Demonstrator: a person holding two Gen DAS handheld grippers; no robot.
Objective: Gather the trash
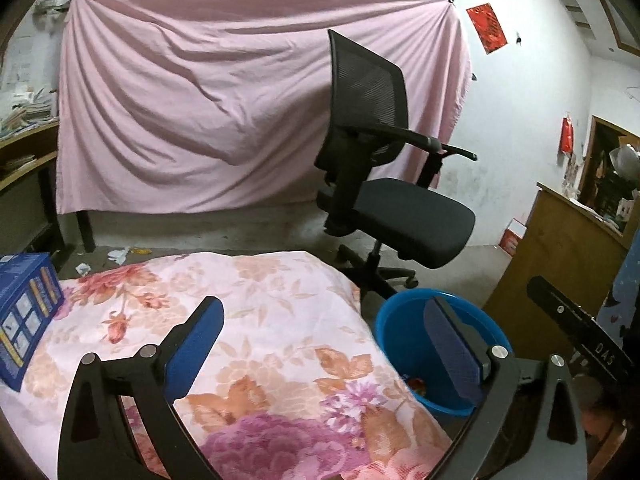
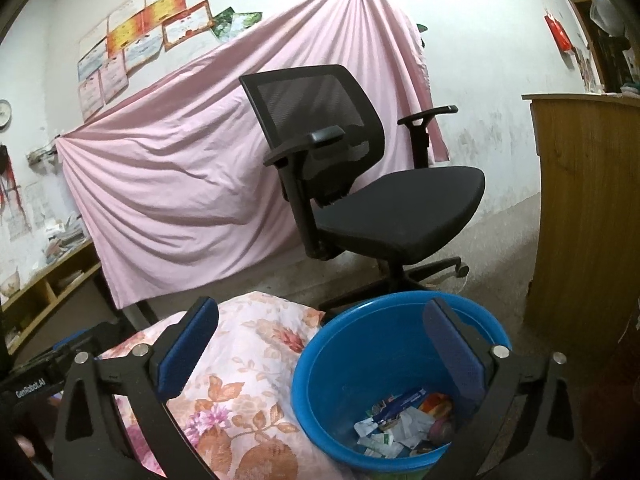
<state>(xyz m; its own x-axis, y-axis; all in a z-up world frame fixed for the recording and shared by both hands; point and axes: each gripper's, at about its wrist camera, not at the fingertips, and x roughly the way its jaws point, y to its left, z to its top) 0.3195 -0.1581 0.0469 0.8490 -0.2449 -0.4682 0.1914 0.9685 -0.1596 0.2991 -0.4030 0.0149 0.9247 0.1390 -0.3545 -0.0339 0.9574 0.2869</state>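
Note:
A blue plastic bucket [image 2: 352,364] stands on the floor against a surface draped in a floral cloth [image 2: 244,364]. Crumpled wrappers and paper scraps [image 2: 400,420] lie in its bottom. My right gripper [image 2: 322,306] hangs open above the bucket's near rim, with nothing between its blue pads. My left gripper [image 1: 324,308] is open too, empty, over the floral cloth [image 1: 280,320], with the bucket [image 1: 400,344] behind its right finger. Small scraps of litter [image 1: 118,254] lie on the floor beyond the cloth.
A blue carton [image 1: 24,312] stands on the cloth at the left. A black office chair [image 2: 380,200] sits just behind the bucket, in front of a hanging pink sheet [image 1: 200,100]. A wooden cabinet [image 2: 588,200] closes in the right side, and low shelves [image 2: 48,288] run along the left.

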